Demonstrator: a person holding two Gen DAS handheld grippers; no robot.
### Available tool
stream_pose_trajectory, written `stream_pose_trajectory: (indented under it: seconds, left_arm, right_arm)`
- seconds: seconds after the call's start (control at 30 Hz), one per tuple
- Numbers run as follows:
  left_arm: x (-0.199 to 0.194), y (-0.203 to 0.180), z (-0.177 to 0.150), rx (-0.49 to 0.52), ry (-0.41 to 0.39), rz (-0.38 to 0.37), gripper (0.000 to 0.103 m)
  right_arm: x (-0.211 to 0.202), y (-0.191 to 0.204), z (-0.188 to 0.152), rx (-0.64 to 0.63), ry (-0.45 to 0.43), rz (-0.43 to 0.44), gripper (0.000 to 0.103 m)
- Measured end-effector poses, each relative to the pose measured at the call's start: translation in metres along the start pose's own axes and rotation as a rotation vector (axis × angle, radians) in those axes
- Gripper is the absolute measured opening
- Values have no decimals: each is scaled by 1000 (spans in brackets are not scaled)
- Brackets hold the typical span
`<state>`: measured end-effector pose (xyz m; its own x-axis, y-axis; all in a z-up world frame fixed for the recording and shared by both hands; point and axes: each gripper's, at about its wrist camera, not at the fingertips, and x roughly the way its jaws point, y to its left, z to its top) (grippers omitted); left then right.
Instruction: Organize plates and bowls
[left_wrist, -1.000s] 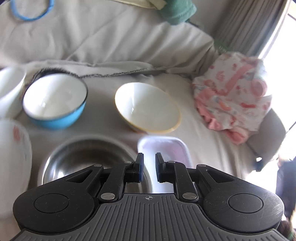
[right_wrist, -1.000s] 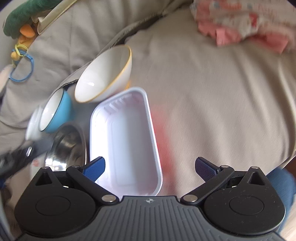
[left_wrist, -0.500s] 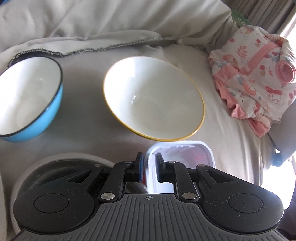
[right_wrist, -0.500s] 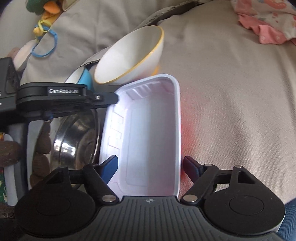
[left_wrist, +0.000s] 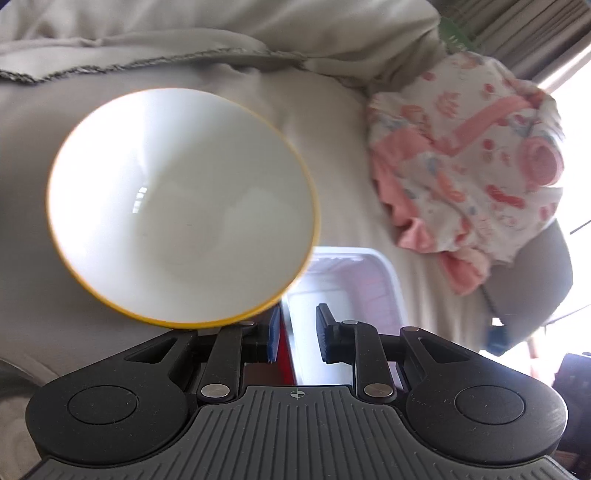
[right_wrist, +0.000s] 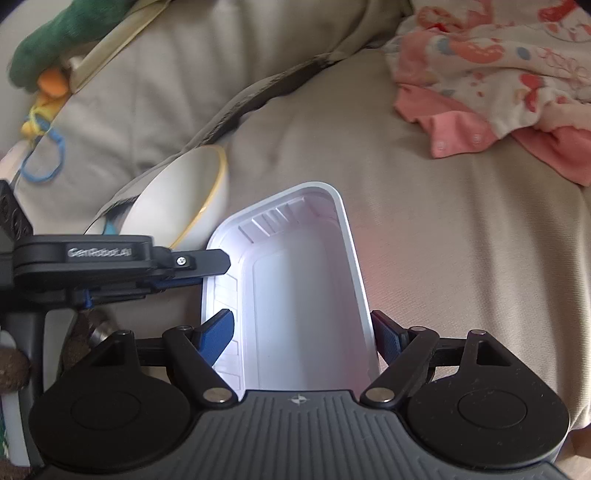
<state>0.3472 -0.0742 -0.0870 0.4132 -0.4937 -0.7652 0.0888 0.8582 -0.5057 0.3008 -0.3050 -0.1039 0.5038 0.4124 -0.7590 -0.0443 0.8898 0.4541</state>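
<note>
White foam tray (right_wrist: 306, 295) is your landmark on the beige bedding (right_wrist: 443, 258). Left of it the yellow-rimmed bowl (left_wrist: 181, 206) sits loose, not stacked. Your left gripper (left_wrist: 295, 328) is opening, jaws narrow, straddling the tray's left wall, apparently not pinching it. Your right gripper (right_wrist: 304, 332) spans the tray's near end, jaws easing apart, pads seemingly touching its rim. Sorting has barely begun.

A rumpled beige fabric bedcover (right_wrist: 424, 229) fills the scene; grey pleated curtains (left_wrist: 532, 33) frame what seems a bright, overexposed window (left_wrist: 580, 122).
</note>
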Motion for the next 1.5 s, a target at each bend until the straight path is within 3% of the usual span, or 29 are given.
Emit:
stream_pose_trajectory:
  seconds: [0.1, 0.23, 0.37, 0.43, 0.57, 0.8, 0.97, 1.13, 1.27, 1.5]
  left_arm:
    - [-30, -4, -10, 49, -48, -2, 24]
    - [-100, 9, -31, 81, -179, 14, 24]
    - [-169, 40, -57, 77, -305, 164, 24]
    - [-194, 57, -70, 72, -322, 255, 24]
    - [-220, 98, -90, -20, -344, 295, 24]
    - [-203, 141, -106, -129, -317, 281, 24]
    - [-181, 155, -109, -147, -300, 207, 24]
    - [-164, 159, -116, -127, -280, 225, 24]
    - [-157, 153, -117, -95, -273, 226, 23]
    - [-145, 142, -120, -33, -237, 316, 20]
  right_arm:
    - [-10, 3, -2, -24, -60, -44, 86]
    - [-29, 18, -7, -89, -115, -54, 89]
    - [-50, 59, -8, -187, -165, -12, 92]
    - [-58, 86, -8, -251, -172, 38, 96]
    - [-54, 142, -8, -344, -145, 110, 98]
    - [-17, 186, -32, -400, -38, 133, 101]
    - [38, 167, -44, -307, 93, 124, 101]
    - [73, 146, -49, -199, 186, 88, 101]
    - [75, 147, -55, -218, 181, 84, 103]
    - [72, 139, -62, -204, 112, 97, 103]
